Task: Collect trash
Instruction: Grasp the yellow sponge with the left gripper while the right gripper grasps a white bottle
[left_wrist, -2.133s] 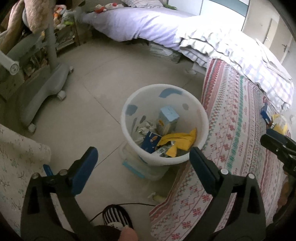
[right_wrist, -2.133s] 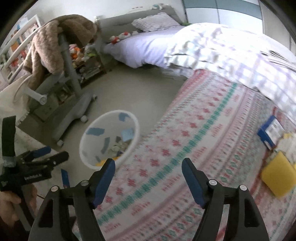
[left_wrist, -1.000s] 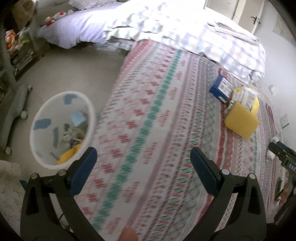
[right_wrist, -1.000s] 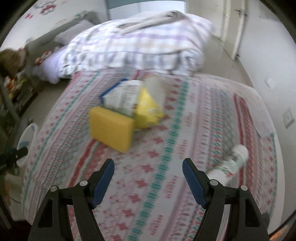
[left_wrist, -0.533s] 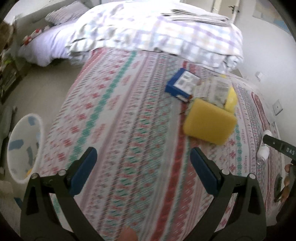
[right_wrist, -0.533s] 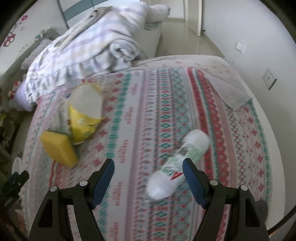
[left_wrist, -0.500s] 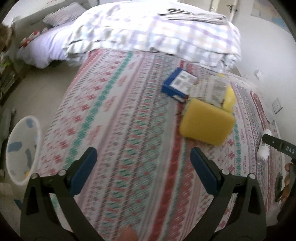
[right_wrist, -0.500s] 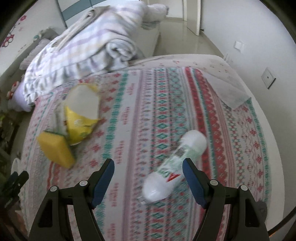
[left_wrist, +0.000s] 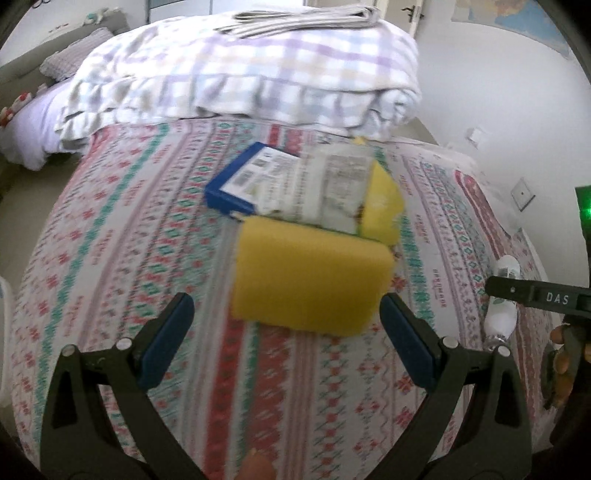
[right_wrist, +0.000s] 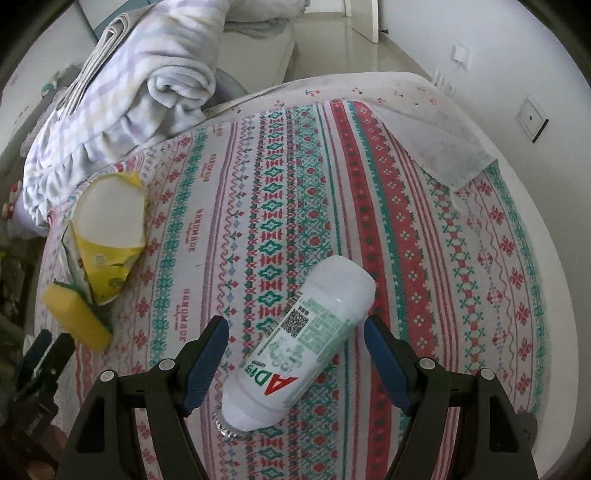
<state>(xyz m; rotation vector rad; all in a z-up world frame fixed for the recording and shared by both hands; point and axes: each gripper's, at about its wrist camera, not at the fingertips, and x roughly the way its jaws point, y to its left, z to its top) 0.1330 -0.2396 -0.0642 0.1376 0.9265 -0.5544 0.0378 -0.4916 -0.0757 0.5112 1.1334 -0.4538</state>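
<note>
White plastic bottle (right_wrist: 301, 341) lies on bedspread (right_wrist: 424, 229) btwn wide-open right gripper (right_wrist: 295, 354) pads, cap at 7 o'clock; round, could roll away; left gripper (left_wrist: 284, 338) open near yellow sponge (left_wrist: 310, 275).

Both wrist views close above the patterned bedspread (left_wrist: 110, 229), sharing the yellow sponge (right_wrist: 75, 321).

Right tool (right_wrist: 295, 350) now astride the white bottle (right_wrist: 301, 341); left tool (left_wrist: 284, 332) nearer the yellow sponge (left_wrist: 310, 275).
</note>
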